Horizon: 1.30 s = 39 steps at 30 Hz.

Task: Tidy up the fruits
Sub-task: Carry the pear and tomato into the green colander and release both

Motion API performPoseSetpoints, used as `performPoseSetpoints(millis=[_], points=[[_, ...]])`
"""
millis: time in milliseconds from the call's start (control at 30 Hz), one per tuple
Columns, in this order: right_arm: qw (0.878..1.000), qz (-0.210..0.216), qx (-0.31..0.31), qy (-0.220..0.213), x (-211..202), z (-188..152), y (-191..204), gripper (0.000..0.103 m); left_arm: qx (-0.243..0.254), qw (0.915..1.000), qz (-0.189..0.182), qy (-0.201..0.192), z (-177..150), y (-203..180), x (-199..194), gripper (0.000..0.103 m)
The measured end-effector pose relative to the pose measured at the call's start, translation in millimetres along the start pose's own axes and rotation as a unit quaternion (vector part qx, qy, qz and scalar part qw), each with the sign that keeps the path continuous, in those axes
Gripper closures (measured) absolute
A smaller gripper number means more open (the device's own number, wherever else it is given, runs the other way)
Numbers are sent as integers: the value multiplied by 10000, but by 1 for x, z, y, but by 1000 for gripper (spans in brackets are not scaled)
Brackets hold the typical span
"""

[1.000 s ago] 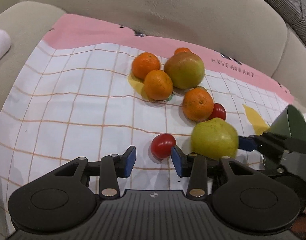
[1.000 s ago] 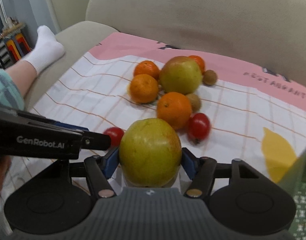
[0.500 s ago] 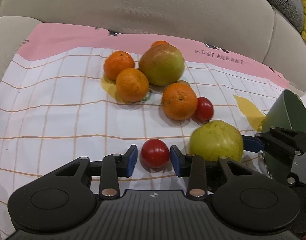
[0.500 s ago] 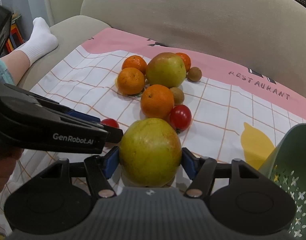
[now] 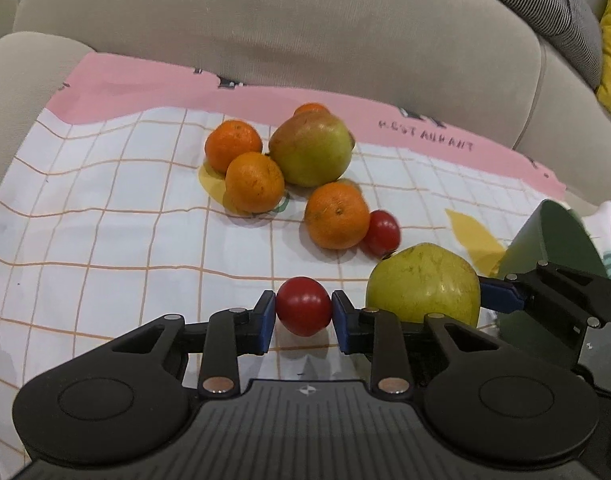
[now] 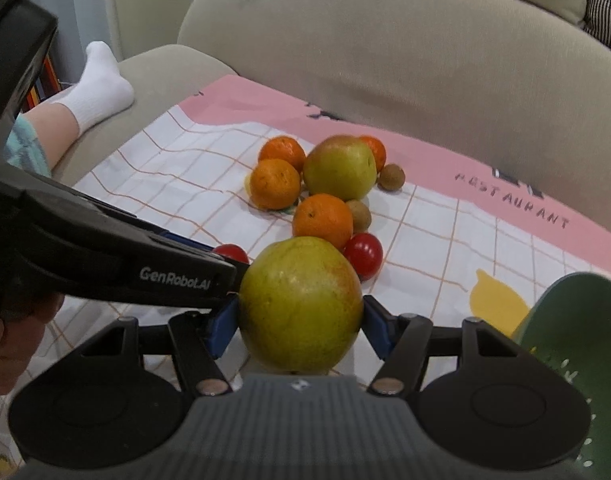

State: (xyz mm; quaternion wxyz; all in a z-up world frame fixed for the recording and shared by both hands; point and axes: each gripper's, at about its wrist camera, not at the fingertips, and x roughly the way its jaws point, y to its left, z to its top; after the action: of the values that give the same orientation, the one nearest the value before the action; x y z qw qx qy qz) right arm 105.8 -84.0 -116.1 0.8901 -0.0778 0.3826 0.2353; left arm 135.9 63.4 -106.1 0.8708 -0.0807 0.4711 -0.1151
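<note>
Red and soft-skinned, a cherry tomato point(image 5: 304, 306) sits clamped between the left gripper point(image 5: 304, 317) pads near the cloth's point(image 5: 105, 208) front edge, light and easily crushed. Alongside, the right gripper point(image 6: 299, 322) grips a firm, heavier green apple point(image 6: 300, 304) across its widest part, beside the green colander point(image 6: 573, 320).
</note>
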Motion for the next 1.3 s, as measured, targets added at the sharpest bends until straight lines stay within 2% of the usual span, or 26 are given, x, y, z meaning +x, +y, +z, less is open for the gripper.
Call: performPoseSetpoints(millis=[433, 733, 833, 967, 1167, 1300], points=[[9994, -95, 206, -266, -77, 0, -20, 40, 486, 9977, -190, -433, -3, -52, -57, 70], [9975, -431, 515, -222, -122, -17, -60, 40, 1002, 9929, -466, -433, -3, -104, -73, 70], [9968, -609, 492, -142, -132, -23, -77, 40, 1349, 9883, -561, -428, -4, -127, -73, 70], [9959, -798, 381, 190, -135, -34, -101, 40, 1966, 9776, -682, -322, -7, -159, -67, 70], [9936, -718, 298, 820, -124, -48, -132, 40, 2706, 9591, -814, 156, -16, -193, -42, 70], [9916, -618, 146, 1129, -110, -50, -143, 40, 2928, 9514, -810, 504, -17, -203, -25, 70]])
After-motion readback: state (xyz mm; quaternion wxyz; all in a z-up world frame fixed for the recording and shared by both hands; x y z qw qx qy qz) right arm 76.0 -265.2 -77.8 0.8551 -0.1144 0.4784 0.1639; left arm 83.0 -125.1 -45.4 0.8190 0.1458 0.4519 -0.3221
